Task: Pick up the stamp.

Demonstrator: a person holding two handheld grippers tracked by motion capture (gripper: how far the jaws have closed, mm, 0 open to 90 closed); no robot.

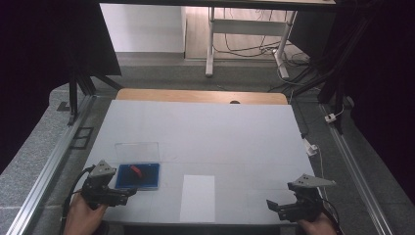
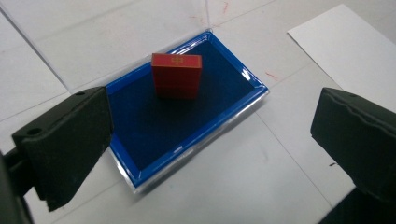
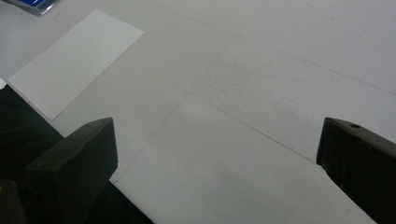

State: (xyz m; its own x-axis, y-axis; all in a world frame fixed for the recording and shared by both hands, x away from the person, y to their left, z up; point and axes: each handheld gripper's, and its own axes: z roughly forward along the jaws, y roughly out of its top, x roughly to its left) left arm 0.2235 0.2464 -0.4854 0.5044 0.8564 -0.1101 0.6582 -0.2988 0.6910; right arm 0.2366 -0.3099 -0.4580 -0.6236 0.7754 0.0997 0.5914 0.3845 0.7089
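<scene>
One red block (image 2: 176,74) stands upright in the blue tray (image 2: 140,161), just ahead of the wide-spread left gripper (image 2: 210,140). It looks stiff and light; grip its flat faces. Right gripper (image 3: 219,168) spread too, away from the tray.

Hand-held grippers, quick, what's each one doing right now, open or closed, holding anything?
Left hand-held gripper: open, holding nothing, aimed at the red block in the blue tray.
Right hand-held gripper: open, holding nothing.

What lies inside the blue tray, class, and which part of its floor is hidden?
Inside the blue tray stands one red block on dark blue lining. The floor under and just behind the block is covered.
</scene>
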